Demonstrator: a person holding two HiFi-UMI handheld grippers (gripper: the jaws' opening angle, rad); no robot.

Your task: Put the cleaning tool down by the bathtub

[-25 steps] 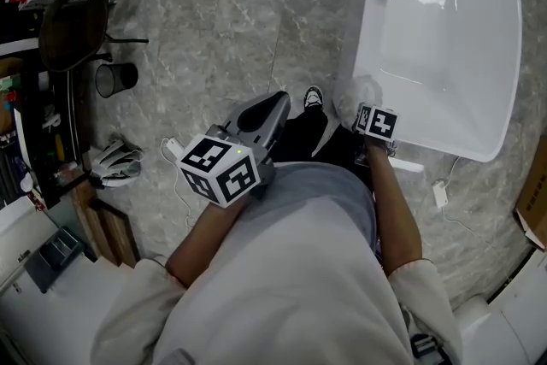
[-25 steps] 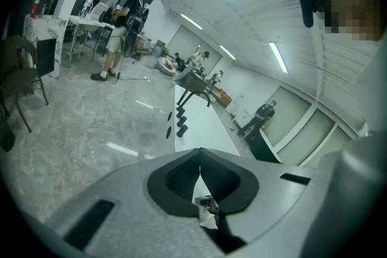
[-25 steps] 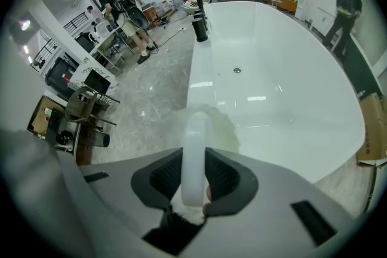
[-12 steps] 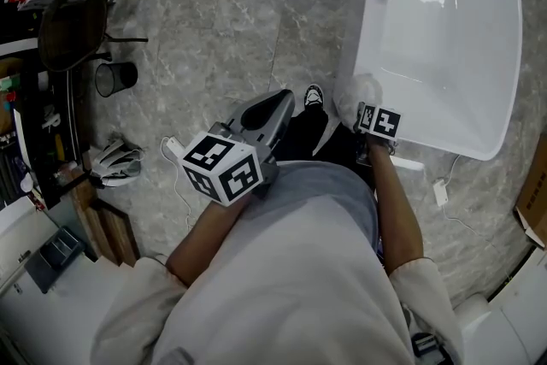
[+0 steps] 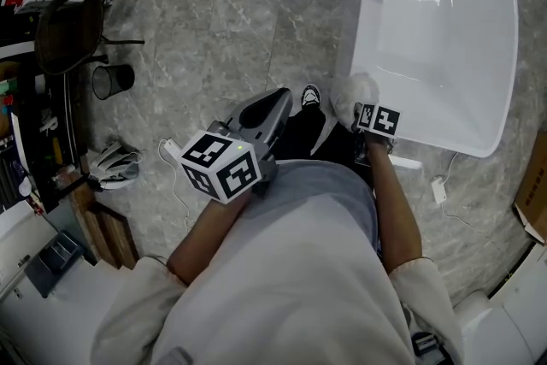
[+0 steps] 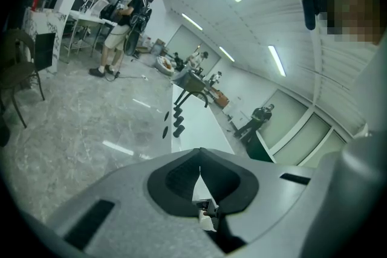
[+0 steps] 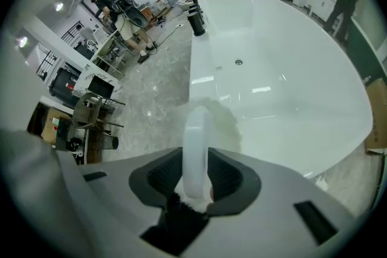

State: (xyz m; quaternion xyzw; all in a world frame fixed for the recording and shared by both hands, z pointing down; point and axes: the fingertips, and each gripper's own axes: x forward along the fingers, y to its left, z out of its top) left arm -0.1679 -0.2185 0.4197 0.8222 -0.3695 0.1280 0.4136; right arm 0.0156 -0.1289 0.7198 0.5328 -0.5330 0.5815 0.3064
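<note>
Right jaws just opening round tool point(image 7: 195, 130)

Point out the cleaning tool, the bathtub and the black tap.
cleaning tool point(image 7: 195, 148): right gripper view, on its white handle.
bathtub point(image 5: 444, 38): head view, on its bare inner floor.
black tap point(image 7: 196, 24): right gripper view, on its lower column.

On the grey marble floor point(image 5: 214, 21), far left, a dark chair point(image 5: 64, 32) stands beside a black mesh bin point(image 5: 113, 79) — a white plug and cable point(image 5: 438, 191) lie near right.
</note>
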